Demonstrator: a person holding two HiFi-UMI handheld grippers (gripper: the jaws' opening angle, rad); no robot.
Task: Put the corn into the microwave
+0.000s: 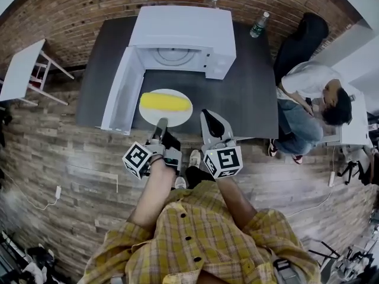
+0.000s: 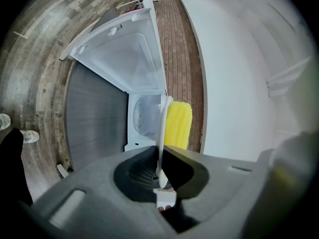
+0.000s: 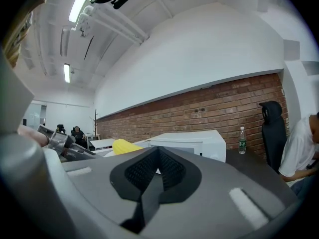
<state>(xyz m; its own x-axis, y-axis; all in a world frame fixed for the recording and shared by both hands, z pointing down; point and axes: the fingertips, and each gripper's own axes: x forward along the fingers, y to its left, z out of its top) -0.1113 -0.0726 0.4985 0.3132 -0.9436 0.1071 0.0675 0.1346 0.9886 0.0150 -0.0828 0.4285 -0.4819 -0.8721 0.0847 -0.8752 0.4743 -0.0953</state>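
The single corn cob [image 1: 166, 102] lies lengthwise on one white plate [image 1: 177, 119], just beyond my left gripper [image 1: 161, 125], whose jaws are clenched on the plate's near rim. The plate sits over the near edge of the dark table [image 1: 249, 93], in front of the one microwave [image 1: 183, 31], whose door [image 1: 121, 90] is swung open on the left. I cannot tell whether the plate touches the table.

My left gripper view shows the plate edge-on, pinched between the pads, with the corn on its right face and the turntable inside the cavity. The head view shows the plate's full oval instead.

My right gripper [image 1: 208, 114] hangs just right of the plate. Its own view shows the jaws pressed together on nothing.

Two bottles stand at the table's far edge, one [image 1: 259, 24] at the right and one [image 1: 214, 1] behind the microwave.
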